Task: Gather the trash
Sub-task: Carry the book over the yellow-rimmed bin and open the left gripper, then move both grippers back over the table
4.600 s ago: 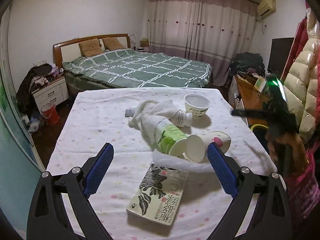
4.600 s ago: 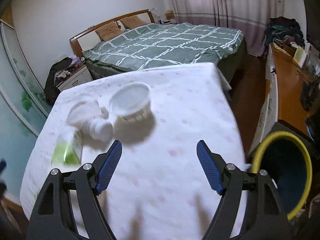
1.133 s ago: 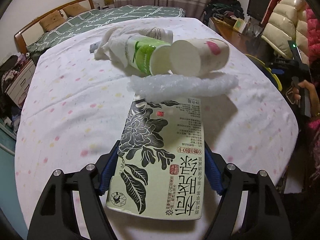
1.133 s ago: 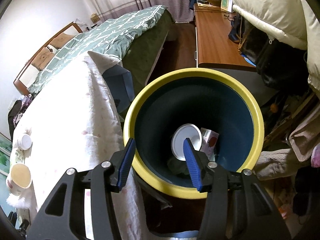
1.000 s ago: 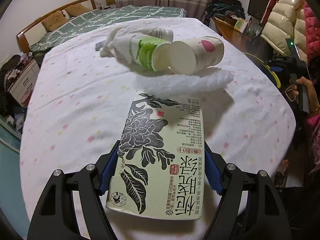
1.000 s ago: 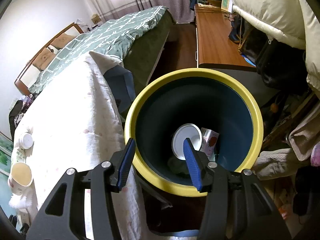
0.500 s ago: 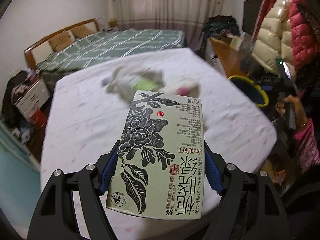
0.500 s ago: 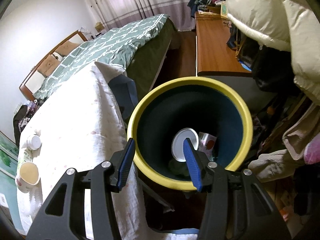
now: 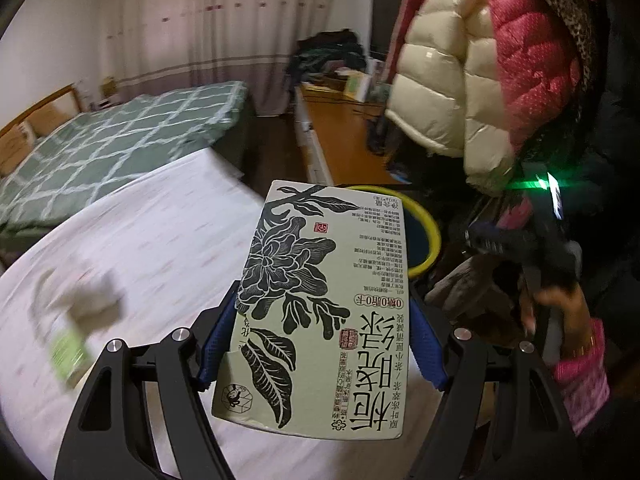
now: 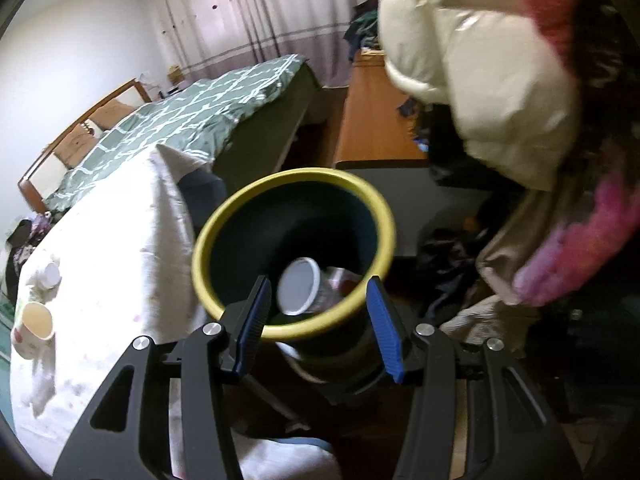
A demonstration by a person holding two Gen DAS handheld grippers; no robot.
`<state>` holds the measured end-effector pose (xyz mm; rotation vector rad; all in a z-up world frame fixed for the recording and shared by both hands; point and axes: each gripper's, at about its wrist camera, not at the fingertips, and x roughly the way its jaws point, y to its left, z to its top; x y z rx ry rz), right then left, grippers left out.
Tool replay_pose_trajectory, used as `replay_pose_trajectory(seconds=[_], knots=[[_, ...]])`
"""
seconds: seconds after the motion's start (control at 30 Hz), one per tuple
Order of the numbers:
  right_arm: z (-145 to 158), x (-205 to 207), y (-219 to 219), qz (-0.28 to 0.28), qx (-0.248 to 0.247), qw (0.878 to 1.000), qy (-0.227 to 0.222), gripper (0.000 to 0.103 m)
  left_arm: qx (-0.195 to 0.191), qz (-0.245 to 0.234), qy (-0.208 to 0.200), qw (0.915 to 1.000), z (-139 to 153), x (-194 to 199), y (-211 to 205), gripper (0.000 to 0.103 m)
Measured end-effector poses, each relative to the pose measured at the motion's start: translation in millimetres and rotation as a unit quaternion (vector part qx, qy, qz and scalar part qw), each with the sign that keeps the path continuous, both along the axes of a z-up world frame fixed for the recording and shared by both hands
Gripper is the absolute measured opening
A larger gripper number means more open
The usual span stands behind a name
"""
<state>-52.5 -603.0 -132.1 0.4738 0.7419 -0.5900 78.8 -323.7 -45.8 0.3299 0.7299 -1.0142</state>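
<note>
My left gripper [image 9: 324, 332] is shut on a pale green tea box [image 9: 324, 304] printed with black flowers, held in the air above the table's right edge. Beyond the box's top peeks the yellow-rimmed dark bin [image 9: 426, 236]. In the right wrist view my right gripper [image 10: 318, 326] is open and holds nothing, hovering just in front of the bin [image 10: 288, 184]. At the bin's bottom lie a white bowl [image 10: 298, 292] and a small carton [image 10: 340, 280]. On the table remain a paper cup [image 10: 34, 328], a white-capped bottle [image 10: 52, 272] and a blurred green bottle [image 9: 68, 352].
The white-clothed table [image 9: 140, 240] stands left of the bin, the green bed [image 9: 120, 136] behind it. A wooden desk [image 10: 376, 128] and hanging puffy coats [image 9: 460, 80] crowd the right side. A person's hand [image 9: 560, 308] holds the other gripper beside the bin.
My left gripper lifted the tea box off the table and swung right toward the bin. My right gripper pulled back from above the bin, which now looks smaller and farther.
</note>
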Motion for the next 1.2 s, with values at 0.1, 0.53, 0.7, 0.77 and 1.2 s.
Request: replay_pose_trajectory(seconds=[0.1,0.53,0.7,0.77,1.2], knots=[[-2.4,-16.7,-5.3,-0.007,-0.005,1.000,0.004,0.048,0.008,-0.029,0.004,0.9995,-5.3,0.8,-55.9,0.074],[-33.0,-57.1,-34.3,-0.041,0.013,0.999,0.024,0.049,0.054,-0.063,0.034,0.9960,-65.6,8.2,-216.6,0.074],[-39.2,-54.2,-37.3,-0.043,0.015,0.998,0.030,0.054,0.069,-0.049,0.031,0.9959,-83.1,16.6,-235.0,0.075],[-39.8,-51.5,-36.2,-0.042,0.016,0.999,0.030,0.054,0.070,-0.043,0.027,0.9962,-84.1,18.3,-235.8,0.080],[-26.8,-34.3,-7.9,-0.012,0.005,1.000,0.025,0.055,0.016,-0.019,-0.004,0.9997,-24.5,-2.2,-153.6,0.092]])
